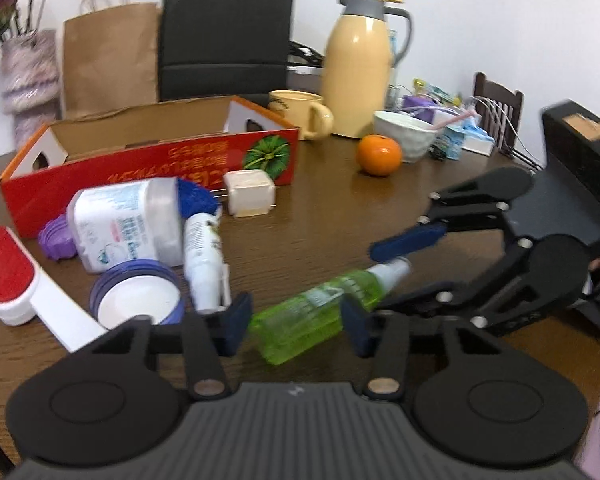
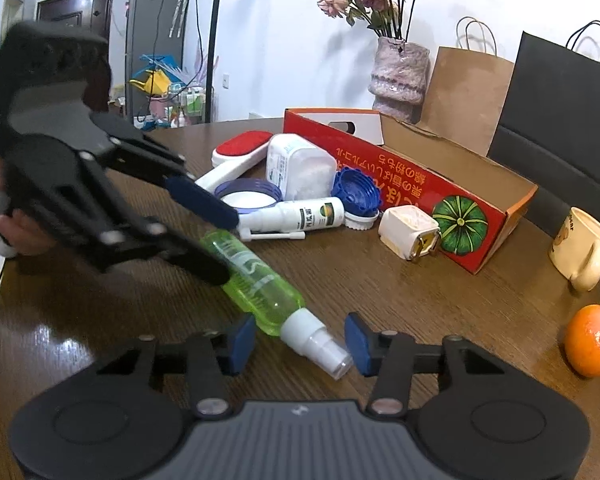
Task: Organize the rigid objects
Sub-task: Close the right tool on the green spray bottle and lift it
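Note:
A green spray bottle (image 1: 320,312) lies on the brown table (image 1: 320,216); it also shows in the right wrist view (image 2: 256,280). My left gripper (image 1: 296,324) is open, its pads on either side of the bottle's base. My right gripper (image 2: 300,340) is open around the bottle's white nozzle (image 2: 320,346); it also shows in the left wrist view (image 1: 384,276). A red open cardboard box (image 1: 148,160) lies behind. Beside it are a white jar (image 1: 128,224), a white tube (image 1: 204,260), a white plug (image 1: 250,192), a red lint brush (image 1: 8,268) and a lid (image 1: 138,300).
An orange (image 1: 379,155), a white bowl (image 1: 406,134), a cream mug (image 1: 300,112) and a yellow thermos (image 1: 360,64) stand at the back. Paper bags (image 1: 108,56) and a vase (image 1: 28,76) line the wall. A dark chair (image 1: 498,108) stands at the right.

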`<state>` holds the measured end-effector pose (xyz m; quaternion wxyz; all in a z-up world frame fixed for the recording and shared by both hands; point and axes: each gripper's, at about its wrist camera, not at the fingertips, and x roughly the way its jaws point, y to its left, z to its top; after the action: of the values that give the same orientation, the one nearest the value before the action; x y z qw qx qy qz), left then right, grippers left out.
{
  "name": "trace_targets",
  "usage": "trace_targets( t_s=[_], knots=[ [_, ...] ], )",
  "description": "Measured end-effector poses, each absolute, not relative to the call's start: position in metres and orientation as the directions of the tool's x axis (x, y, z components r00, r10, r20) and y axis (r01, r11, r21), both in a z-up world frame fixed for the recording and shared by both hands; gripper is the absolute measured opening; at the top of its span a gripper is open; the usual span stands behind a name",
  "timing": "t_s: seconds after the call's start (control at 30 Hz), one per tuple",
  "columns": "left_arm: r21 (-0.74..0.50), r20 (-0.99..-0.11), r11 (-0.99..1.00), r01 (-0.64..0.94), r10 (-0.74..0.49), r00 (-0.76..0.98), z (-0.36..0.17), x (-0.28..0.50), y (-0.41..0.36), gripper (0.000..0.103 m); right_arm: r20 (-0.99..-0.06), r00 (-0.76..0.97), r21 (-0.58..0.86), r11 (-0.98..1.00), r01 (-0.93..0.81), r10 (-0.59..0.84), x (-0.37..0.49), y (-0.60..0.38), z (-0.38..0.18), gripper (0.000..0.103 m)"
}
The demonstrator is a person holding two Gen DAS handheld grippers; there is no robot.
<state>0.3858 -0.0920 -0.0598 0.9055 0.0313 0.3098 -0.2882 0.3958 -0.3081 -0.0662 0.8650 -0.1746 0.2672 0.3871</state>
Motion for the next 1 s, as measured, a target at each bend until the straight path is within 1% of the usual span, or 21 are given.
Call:
trace_targets(
  t_s=[0.03, 0.1, 0.17, 0.2, 0.23, 0.3, 0.33, 0.37, 0.4, 0.43, 0.47, 0.5, 0.6, 0.63, 0.67, 0.73, 0.8, 0.87, 0.97, 1.0],
  knots=[
    [-0.146, -0.575, 0.828, 0.542, -0.517, 0.634, -0.060, 0.389, -0.087, 0.044, -0.596, 0.553, -0.092, 0.635, -0.767, 0.582, 0.396, -0.309, -0.066, 0.044],
    [-0.161, -0.576, 0.818, 0.552, -0.532, 0.621, -0.061, 0.393, -0.084, 0.045, -0.596, 0.546, -0.087, 0.629, -0.773, 0.589, 0.397, -0.311, -0.066, 0.043],
    [-0.152, -0.584, 0.813, 0.562, -0.532, 0.613, -0.064, 0.394, -0.084, 0.054, -0.592, 0.540, -0.067, 0.630, -0.774, 0.599, 0.400, -0.313, -0.067, 0.043],
    [-0.151, -0.599, 0.814, 0.560, -0.526, 0.603, -0.067, 0.396, -0.086, 0.055, -0.592, 0.534, -0.054, 0.632, -0.773, 0.604, 0.402, -0.314, -0.067, 0.043],
    [-0.151, -0.615, 0.821, 0.551, -0.514, 0.598, -0.070, 0.398, -0.087, 0.053, -0.597, 0.534, -0.050, 0.637, -0.769, 0.598, 0.403, -0.314, -0.068, 0.041],
    [-0.149, -0.620, 0.832, 0.535, -0.500, 0.604, -0.074, 0.400, -0.086, 0.046, -0.610, 0.537, -0.058, 0.642, -0.764, 0.583, 0.405, -0.314, -0.071, 0.041],
    [-0.155, -0.615, 0.832, 0.533, -0.504, 0.607, -0.074, 0.402, -0.085, 0.037, -0.613, 0.535, -0.056, 0.643, -0.764, 0.582, 0.405, -0.314, -0.072, 0.041],
    [-0.166, -0.611, 0.833, 0.528, -0.507, 0.608, -0.073, 0.403, -0.084, 0.037, -0.612, 0.531, -0.050, 0.642, -0.765, 0.586, 0.406, -0.315, -0.073, 0.041],
    [-0.177, -0.607, 0.833, 0.524, -0.512, 0.609, -0.072, 0.404, -0.082, 0.037, -0.610, 0.529, -0.046, 0.641, -0.766, 0.589, 0.406, -0.316, -0.073, 0.039],
    [-0.187, -0.603, 0.836, 0.516, -0.512, 0.611, -0.072, 0.406, -0.081, 0.041, -0.608, 0.526, -0.040, 0.638, -0.769, 0.595, 0.406, -0.316, -0.072, 0.027],
    [-0.194, -0.601, 0.844, 0.500, -0.505, 0.620, -0.071, 0.409, -0.080, 0.051, -0.606, 0.514, -0.029, 0.629, -0.777, 0.607, 0.406, -0.317, -0.072, 0.025],
    [-0.210, -0.598, 0.852, 0.481, -0.501, 0.626, -0.071, 0.412, -0.079, 0.054, -0.603, 0.505, -0.021, 0.620, -0.784, 0.618, 0.406, -0.316, -0.071, 0.021],
    [-0.285, -0.585, 0.854, 0.436, -0.515, 0.627, -0.068, 0.420, -0.076, 0.066, -0.603, 0.511, -0.063, 0.602, -0.796, 0.613, 0.398, -0.309, -0.072, 0.020],
    [-0.316, -0.578, 0.854, 0.413, -0.519, 0.630, -0.067, 0.422, -0.076, 0.072, -0.604, 0.512, -0.069, 0.599, -0.797, 0.611, 0.396, -0.306, -0.071, 0.020],
    [-0.357, -0.581, 0.857, 0.372, -0.515, 0.630, -0.067, 0.424, -0.075, 0.074, -0.604, 0.511, -0.070, 0.598, -0.799, 0.612, 0.394, -0.304, -0.071, 0.020],
    [-0.418, -0.611, 0.862, 0.288, -0.501, 0.613, -0.069, 0.430, -0.080, 0.072, -0.605, 0.516, -0.067, 0.607, -0.792, 0.607, 0.392, -0.298, -0.071, 0.020],
    [-0.400, -0.630, 0.890, 0.218, -0.439, 0.641, -0.069, 0.429, -0.088, 0.068, -0.608, 0.530, -0.054, 0.635, -0.771, 0.592, 0.391, -0.290, -0.070, 0.020],
    [-0.376, -0.646, 0.916, 0.143, -0.370, 0.667, -0.068, 0.427, -0.093, 0.061, -0.610, 0.549, -0.059, 0.659, -0.750, 0.571, 0.387, -0.283, -0.070, 0.020],
    [-0.394, -0.645, 0.914, 0.091, -0.346, 0.682, -0.070, 0.430, -0.090, 0.055, -0.609, 0.578, -0.081, 0.683, -0.726, 0.543, 0.382, -0.275, -0.071, 0.020],
    [-0.401, -0.646, 0.912, 0.080, -0.344, 0.681, -0.070, 0.431, -0.089, 0.055, -0.608, 0.582, -0.077, 0.690, -0.720, 0.540, 0.382, -0.274, -0.071, 0.020]
  ],
)
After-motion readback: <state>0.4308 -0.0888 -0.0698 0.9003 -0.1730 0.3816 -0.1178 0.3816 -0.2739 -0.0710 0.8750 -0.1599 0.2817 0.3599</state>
